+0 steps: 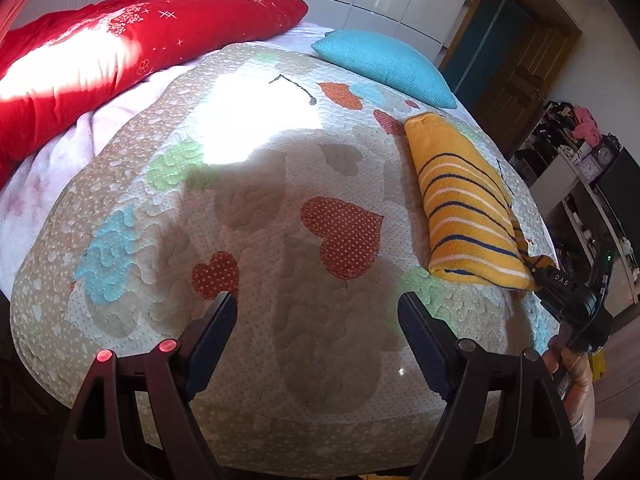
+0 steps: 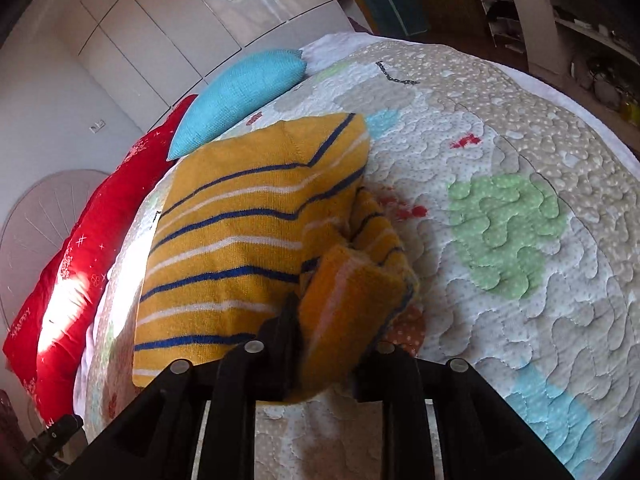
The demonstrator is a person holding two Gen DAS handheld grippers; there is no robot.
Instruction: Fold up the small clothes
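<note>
A small yellow garment (image 1: 464, 204) with blue and white stripes lies folded on the quilted bed cover (image 1: 256, 240), at the right in the left wrist view. My left gripper (image 1: 318, 316) is open and empty over the middle of the quilt, well left of the garment. My right gripper (image 2: 332, 320) is shut on a loose end of the yellow garment (image 2: 248, 224), at its near right corner, lifting that end a little. The right gripper also shows in the left wrist view (image 1: 560, 284) at the garment's near end.
A red quilt (image 1: 104, 56) lies along the far left of the bed and a blue pillow (image 1: 384, 64) at its head. White wardrobe doors (image 2: 160, 32) stand behind. Cluttered shelves (image 1: 580, 168) and a wooden door (image 1: 520, 72) are to the right.
</note>
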